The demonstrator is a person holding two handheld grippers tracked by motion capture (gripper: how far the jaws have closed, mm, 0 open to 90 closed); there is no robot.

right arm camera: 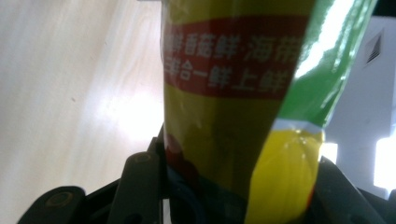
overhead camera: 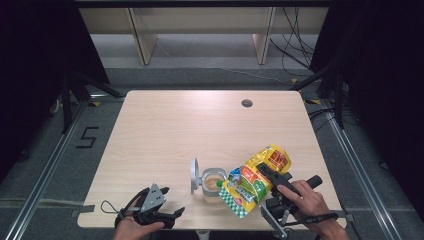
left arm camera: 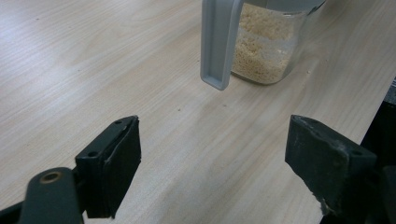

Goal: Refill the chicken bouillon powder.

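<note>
Clearly the right gripper (overhead camera: 267,175) is clamped on the yellow-green pouch (overhead camera: 252,181), tilted over the open jar (overhead camera: 214,184) near the table's (overhead camera: 200,125) front edge. Near the front left corner, the left gripper (overhead camera: 172,212) rests with jaws wide apart, the jar well ahead of them.

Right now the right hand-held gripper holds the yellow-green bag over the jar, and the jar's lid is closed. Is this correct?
Not quite: the lid is open, standing up beside the jar, as the high view shows. The right hand-held gripper does hold the yellow-green bag, tilted towards the jar.
</note>
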